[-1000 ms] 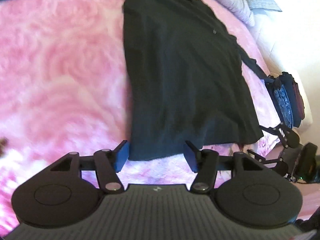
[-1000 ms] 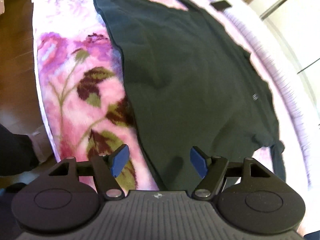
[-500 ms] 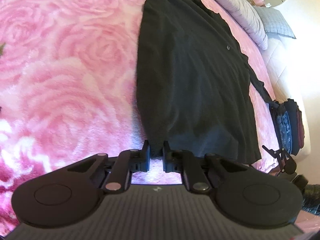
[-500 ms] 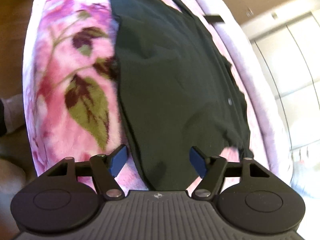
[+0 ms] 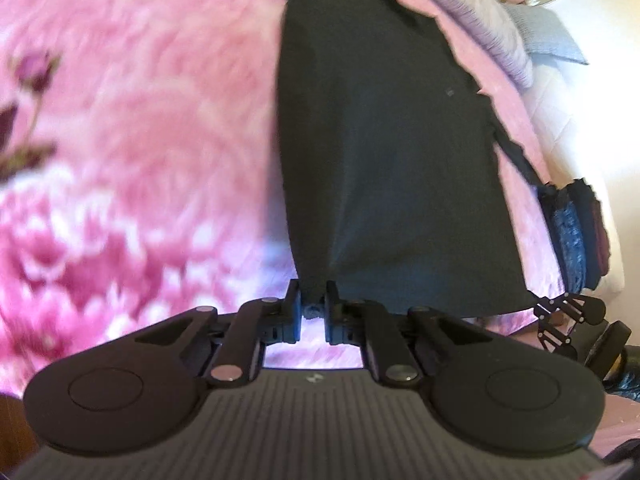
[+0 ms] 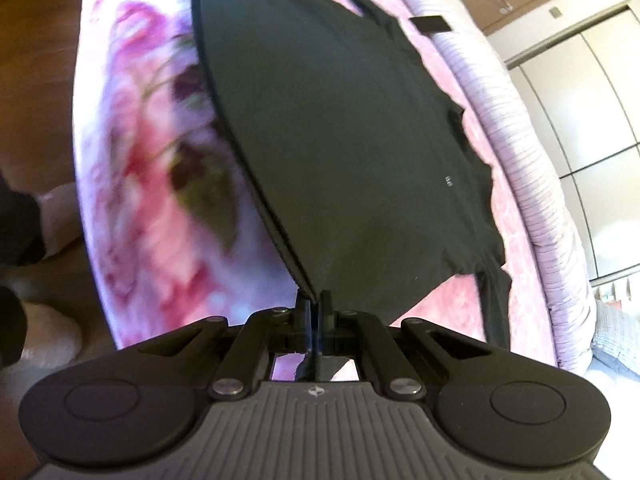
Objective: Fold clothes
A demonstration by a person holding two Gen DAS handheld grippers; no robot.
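A black shirt [image 5: 384,152] lies spread on a pink floral blanket [image 5: 140,140] on a bed. My left gripper [image 5: 313,300] is shut on the shirt's near corner, a bunch of cloth pinched between its pads. In the right wrist view the same black shirt [image 6: 344,128] stretches away, its edge pulled taut. My right gripper [image 6: 315,304] is shut on that edge, with cloth hanging down behind the jaws. The other gripper [image 5: 568,320] shows at the right edge of the left wrist view.
Folded dark and blue clothes [image 5: 576,228] are stacked at the bed's right side. A lilac ribbed cover [image 6: 532,184] runs along the far side, with closet doors [image 6: 592,92] beyond. A person's foot in a slipper [image 6: 44,328] stands on the wooden floor at left.
Both grippers went from open to shut on the shirt, the left first, then the right. Both hands shifted sideways, and the shirt's near edge has lifted and pulled taut.
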